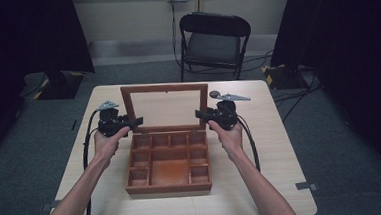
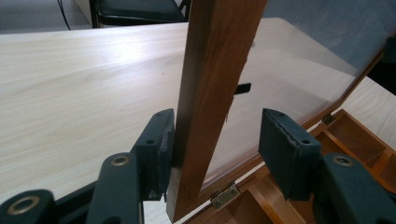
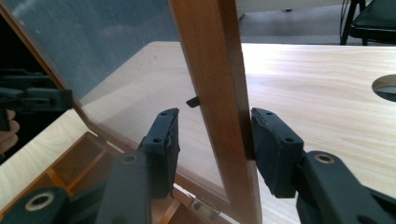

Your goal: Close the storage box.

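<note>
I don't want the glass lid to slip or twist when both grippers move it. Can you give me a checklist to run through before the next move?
1. Lid upright on its hinges: ok.
2. Left gripper astride the lid's side rail: ok, rail between the jaws.
3. Left gripper clamped: not ok; one pad touches, the other stands off the glass.
4. Right gripper clamped on the other rail: not ok; outer pad touches, a gap shows at the inner one.
5. Both grippers at matching height in the high view: ok.
6. Compartments of the wooden box free of items: ok.
</note>
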Action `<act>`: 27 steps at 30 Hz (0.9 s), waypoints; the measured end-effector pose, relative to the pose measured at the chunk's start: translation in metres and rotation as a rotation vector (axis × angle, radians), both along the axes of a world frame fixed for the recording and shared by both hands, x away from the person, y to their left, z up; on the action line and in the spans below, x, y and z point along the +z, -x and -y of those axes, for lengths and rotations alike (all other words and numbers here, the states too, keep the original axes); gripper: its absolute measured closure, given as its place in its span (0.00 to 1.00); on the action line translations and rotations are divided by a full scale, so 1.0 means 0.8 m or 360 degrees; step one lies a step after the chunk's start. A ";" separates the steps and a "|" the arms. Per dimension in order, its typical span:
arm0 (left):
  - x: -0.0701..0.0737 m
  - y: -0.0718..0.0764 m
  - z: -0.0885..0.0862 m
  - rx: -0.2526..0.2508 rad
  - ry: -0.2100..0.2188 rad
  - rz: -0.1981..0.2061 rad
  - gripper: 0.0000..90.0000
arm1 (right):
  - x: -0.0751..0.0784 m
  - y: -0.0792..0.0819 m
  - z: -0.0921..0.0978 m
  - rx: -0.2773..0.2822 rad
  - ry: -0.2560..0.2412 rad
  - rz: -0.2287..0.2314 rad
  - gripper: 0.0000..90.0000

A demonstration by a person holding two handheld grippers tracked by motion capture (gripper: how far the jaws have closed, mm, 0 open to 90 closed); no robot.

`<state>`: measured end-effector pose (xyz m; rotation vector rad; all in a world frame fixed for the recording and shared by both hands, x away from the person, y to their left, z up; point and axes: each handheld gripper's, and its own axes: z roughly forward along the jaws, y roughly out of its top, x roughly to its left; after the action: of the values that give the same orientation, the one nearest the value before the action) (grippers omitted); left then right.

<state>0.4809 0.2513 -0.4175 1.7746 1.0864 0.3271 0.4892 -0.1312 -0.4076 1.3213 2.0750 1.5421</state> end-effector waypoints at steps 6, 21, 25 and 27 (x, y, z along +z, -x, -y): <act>0.005 0.005 -0.003 -0.0017 -0.0015 0.0013 0.53 | 0.001 0.004 -0.001 0.0000 0.0002 -0.0006 0.56; 0.010 0.018 -0.008 -0.0042 0.0005 0.0024 0.53 | 0.004 0.015 0.002 -0.0030 -0.0011 -0.0015 0.41; 0.015 0.024 -0.005 -0.0054 -0.0026 0.0032 0.51 | 0.006 0.022 0.002 -0.0017 -0.0006 -0.0006 0.39; 0.016 0.027 -0.005 -0.0054 -0.0024 0.0034 0.50 | 0.006 0.024 0.003 -0.0009 -0.0003 -0.0015 0.39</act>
<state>0.4590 0.2555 -0.4050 1.7973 1.0402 0.3338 0.4699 -0.1337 -0.4030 1.3365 2.0741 1.5383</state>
